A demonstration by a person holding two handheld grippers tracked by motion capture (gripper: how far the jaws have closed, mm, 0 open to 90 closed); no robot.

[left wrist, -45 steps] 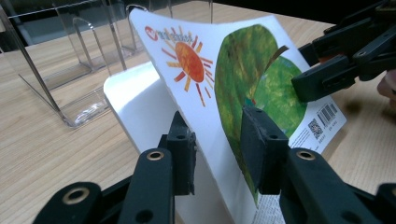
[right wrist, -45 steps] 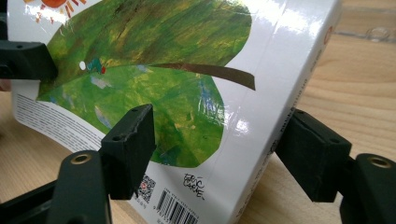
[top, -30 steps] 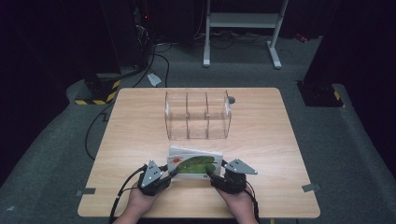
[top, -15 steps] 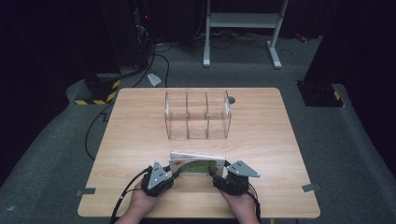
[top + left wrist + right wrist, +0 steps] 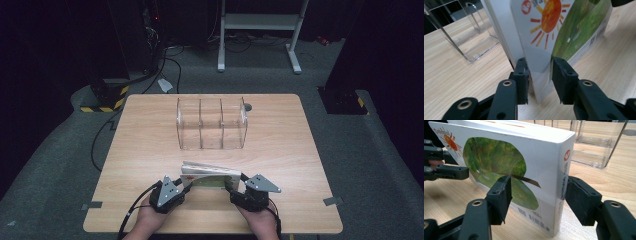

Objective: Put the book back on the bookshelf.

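A picture book (image 5: 210, 176) with a sun and a green leaf on its cover stands on its long edge near the table's front edge. My left gripper (image 5: 186, 182) holds its left end; in the left gripper view the jaws (image 5: 539, 72) have just been opening a little, with the pads still against the book's cover (image 5: 564, 30). My right gripper (image 5: 231, 187) is shut across the book's thickness at the right end. One pad lies on the leaf cover (image 5: 499, 162) and the other on the far side by the spine, gripper (image 5: 537, 192). The left gripper (image 5: 444, 167) shows at the book's other end.
A clear three-compartment organiser (image 5: 211, 125) stands empty at the middle of the wooden table (image 5: 150, 130), beyond the book. A small grey disc (image 5: 248, 106) lies by its back right corner. Cables and a metal stand's feet are on the floor behind the table.
The book has been tipped up from lying flat to standing on its edge, and both hands have drawn slightly toward the table's front edge.
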